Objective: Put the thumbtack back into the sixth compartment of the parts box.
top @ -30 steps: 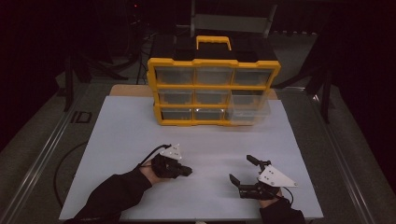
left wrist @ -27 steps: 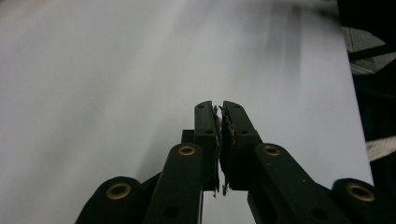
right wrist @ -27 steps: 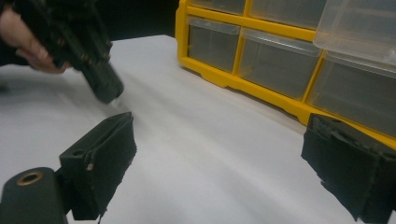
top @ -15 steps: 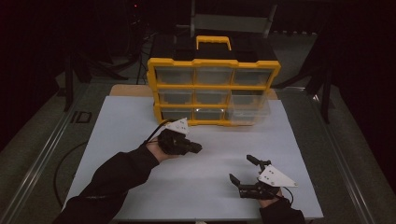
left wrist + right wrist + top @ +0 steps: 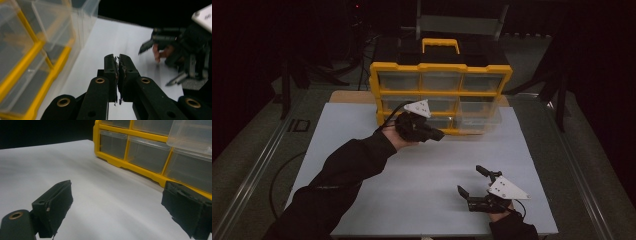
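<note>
Yellow drawer cabinet (image 5: pixel 441 97) stands behind the raised left gripper (image 5: pixel 437 135), jaws pressed together empty, while the right gripper (image 5: pixel 472 182) rests wide open.

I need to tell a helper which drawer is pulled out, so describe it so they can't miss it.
Find the yellow drawer cabinet with a carry handle at the back of the white table. Look at its right-hand column, lower part: a clear plastic drawer juts forward. Its neighbours all sit flush in the yellow frame; this one sticks out.
</note>
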The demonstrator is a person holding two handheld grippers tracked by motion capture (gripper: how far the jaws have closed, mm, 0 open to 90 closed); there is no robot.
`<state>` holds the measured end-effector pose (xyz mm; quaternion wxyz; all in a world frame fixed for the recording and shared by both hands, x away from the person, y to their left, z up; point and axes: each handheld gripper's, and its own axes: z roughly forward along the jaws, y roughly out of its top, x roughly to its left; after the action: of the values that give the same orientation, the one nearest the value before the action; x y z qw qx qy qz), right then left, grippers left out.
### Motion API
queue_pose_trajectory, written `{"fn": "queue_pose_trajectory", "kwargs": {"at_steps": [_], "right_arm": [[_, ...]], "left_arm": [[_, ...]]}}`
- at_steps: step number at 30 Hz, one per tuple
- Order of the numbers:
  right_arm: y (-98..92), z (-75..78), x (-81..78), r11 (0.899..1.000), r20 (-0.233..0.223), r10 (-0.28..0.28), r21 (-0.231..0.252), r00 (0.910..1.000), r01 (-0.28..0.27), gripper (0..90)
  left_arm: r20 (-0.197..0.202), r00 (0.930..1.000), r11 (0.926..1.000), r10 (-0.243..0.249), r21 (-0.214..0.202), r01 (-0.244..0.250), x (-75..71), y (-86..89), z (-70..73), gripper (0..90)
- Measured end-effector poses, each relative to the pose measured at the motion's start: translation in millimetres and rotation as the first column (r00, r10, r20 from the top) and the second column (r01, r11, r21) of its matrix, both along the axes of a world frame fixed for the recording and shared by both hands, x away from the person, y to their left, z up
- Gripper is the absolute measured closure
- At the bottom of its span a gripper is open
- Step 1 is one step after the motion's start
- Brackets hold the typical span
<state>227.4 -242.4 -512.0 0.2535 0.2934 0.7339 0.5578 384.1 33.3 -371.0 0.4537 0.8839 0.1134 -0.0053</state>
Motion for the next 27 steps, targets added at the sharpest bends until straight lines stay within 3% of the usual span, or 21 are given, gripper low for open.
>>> {"fn": "queue_pose_trajectory", "kwargs": {"at_steps": [4, 13, 20, 27], "right_arm": [[0.1, 0.1, -0.3, 1.0, 0.0, 0.004, 0.002, 1.0, -0.004, 9.6], [-0.5, 1.0, -0.8, 1.0, 0.004, 0.0, 0.003, 1.0, 0.0, 9.6], [-0.7, 1.3, -0.8, 1.0, 0.005, -0.001, 0.0, 1.0, 0.001, 9.6], [-1.0, 2.0, -1.6, 1.0, 0.001, 0.0, 0.003, 1.0, 0.0, 9.6]], "left_arm": [[0.017, 0.9999, 0.9999, -0.001, -0.017, 0.001, 7.0, -8.0, 12.0, 86.1], [0.014, 0.9999, 0.999, 0.002, -0.044, -0.002, 24.0, -24.3, 33.4, 86.1], [0.023, 0.9997, 0.9989, 0.006, -0.046, -0.005, 35.5, -44.5, 42.0, 86.1], [0.017, 0.9994, 0.9964, 0.03, -0.08, -0.028, 48.3, -64.9, 46.4, 86.1]]}}
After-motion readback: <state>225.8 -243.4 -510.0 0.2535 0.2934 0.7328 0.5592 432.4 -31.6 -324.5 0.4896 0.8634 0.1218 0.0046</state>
